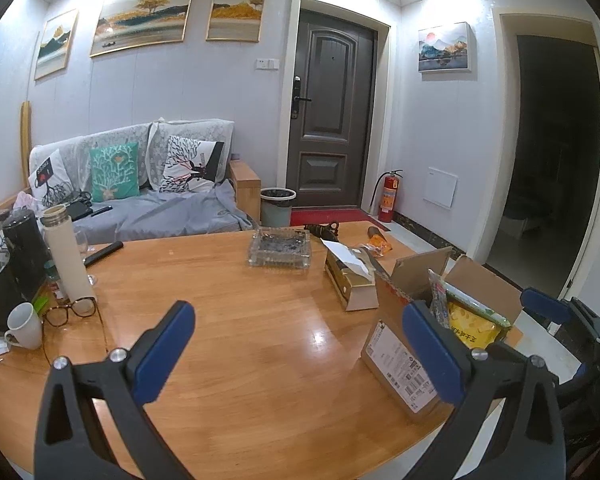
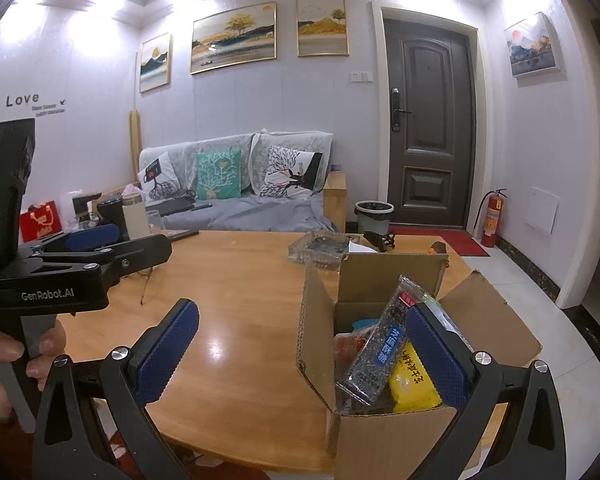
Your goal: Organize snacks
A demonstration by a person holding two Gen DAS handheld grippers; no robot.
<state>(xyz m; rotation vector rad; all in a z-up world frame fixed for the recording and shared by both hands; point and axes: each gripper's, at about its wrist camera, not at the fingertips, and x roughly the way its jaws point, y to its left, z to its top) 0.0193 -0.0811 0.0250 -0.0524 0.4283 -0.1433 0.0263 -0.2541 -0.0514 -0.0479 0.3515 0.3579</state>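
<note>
Cardboard box (image 2: 380, 432) at the wooden table's (image 2: 236, 280) near edge stands flaps-open with snack packets (image 2: 374, 354) upright inside, apparently for easy reach, both grippers (image 1: 300, 344) (image 2: 304, 344) wide and empty.

A home living room is shown. A grey sofa (image 1: 148, 200) with soft pillows (image 1: 114, 170) is set against the wall, and pictures (image 1: 144, 18) of trees and hills are hung above it. A wooden table (image 1: 228, 320) is covered with everyday things: a mug (image 1: 24, 326), glasses (image 1: 74, 310) and a tissue box (image 1: 350, 276). A front door (image 1: 330, 120) is seen behind.
</note>
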